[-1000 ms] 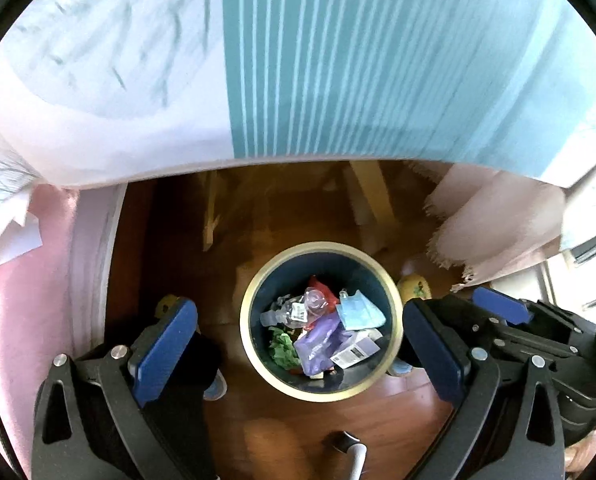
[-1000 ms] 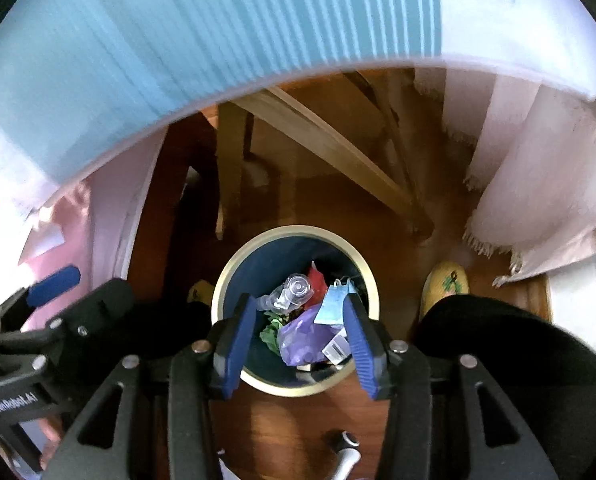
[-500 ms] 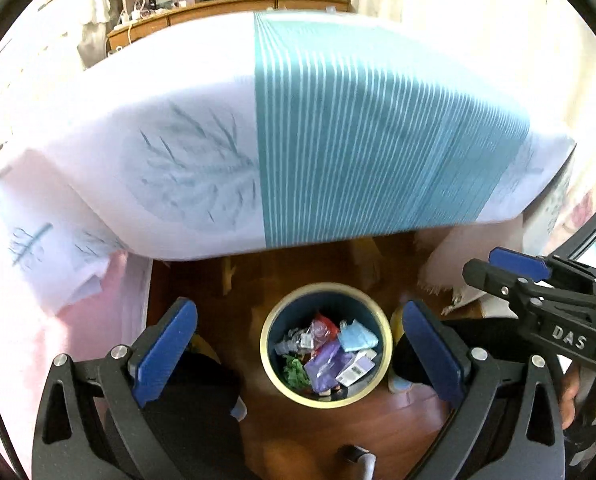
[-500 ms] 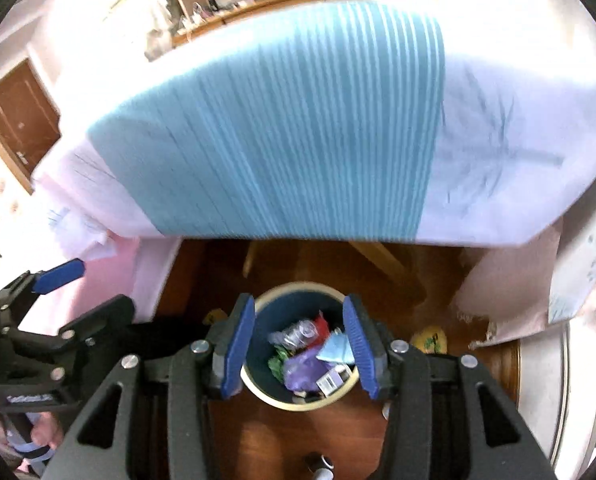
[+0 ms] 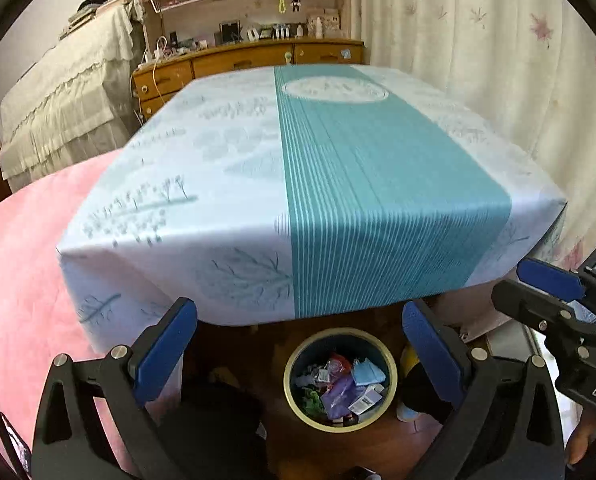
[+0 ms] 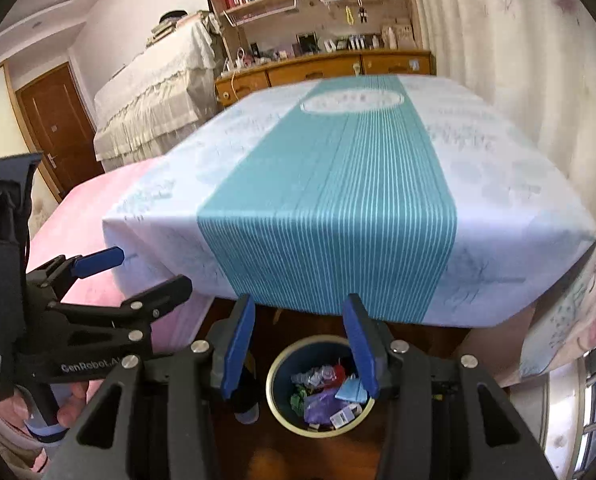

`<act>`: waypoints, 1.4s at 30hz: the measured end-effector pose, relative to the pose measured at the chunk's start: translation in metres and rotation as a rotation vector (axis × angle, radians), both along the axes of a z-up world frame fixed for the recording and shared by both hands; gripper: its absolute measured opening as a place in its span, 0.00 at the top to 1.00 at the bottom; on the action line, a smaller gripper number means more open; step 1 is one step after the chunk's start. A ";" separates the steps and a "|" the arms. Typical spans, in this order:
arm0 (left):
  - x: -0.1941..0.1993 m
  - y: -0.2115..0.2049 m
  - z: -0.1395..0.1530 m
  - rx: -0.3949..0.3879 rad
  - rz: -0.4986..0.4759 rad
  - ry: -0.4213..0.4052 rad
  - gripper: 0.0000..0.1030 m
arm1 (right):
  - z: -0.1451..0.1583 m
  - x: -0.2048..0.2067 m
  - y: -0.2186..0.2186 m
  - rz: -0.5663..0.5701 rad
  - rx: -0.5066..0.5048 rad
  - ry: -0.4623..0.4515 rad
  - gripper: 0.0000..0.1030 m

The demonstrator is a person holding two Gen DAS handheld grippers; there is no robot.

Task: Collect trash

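A round bin (image 5: 337, 423) with a cream rim stands on the wooden floor under the table edge, also low in the right wrist view as the bin (image 6: 317, 432). It holds trash: a purple wrapper (image 5: 337, 394), a blue mask (image 5: 367, 372) and clear plastic. My left gripper (image 5: 298, 352) hangs high above it, open wide and empty. My right gripper (image 6: 299, 344) is open too, its blue pads (image 6: 238, 344) apart with nothing between them. Each gripper shows at the side of the other's view.
A table under a white and teal striped cloth (image 5: 377, 184) fills the middle, its near edge overhanging the bin. A pink cover (image 5: 26, 280) lies left, curtains (image 5: 477, 40) hang right, and a wooden dresser (image 6: 337, 66) with shelves stands behind.
Both grippers have risen and tilted up: the view went from under the cloth's hem to over the tabletop and the room. The bin looks smaller and lower. Neither jaw moved.
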State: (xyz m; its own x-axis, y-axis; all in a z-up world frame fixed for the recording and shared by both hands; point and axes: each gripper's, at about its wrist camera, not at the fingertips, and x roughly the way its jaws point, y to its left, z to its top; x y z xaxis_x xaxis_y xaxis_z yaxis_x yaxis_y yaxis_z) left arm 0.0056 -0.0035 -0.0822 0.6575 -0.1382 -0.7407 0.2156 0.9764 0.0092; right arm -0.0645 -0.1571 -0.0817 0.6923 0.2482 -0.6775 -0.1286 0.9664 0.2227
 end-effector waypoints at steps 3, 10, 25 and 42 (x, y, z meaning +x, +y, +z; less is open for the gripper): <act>0.000 0.000 0.017 -0.013 -0.004 -0.016 0.01 | 0.017 0.001 0.001 -0.015 -0.006 -0.013 0.55; -0.002 -0.001 0.055 -0.026 0.018 -0.046 0.01 | 0.060 -0.004 -0.008 -0.085 0.004 -0.062 0.55; -0.012 -0.007 0.097 -0.022 0.084 -0.045 0.01 | 0.103 -0.021 -0.008 -0.109 0.052 -0.093 0.54; -0.008 -0.022 0.125 -0.027 0.104 -0.052 0.01 | 0.126 -0.016 -0.009 -0.113 0.045 -0.117 0.54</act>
State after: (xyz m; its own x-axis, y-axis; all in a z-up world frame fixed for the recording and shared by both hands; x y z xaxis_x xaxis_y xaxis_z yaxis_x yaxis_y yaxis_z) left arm -0.0028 -0.0257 0.0432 0.7071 -0.0867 -0.7018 0.1127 0.9936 -0.0092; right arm -0.0803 -0.1664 0.0444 0.7910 0.1925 -0.5808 -0.0472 0.9656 0.2558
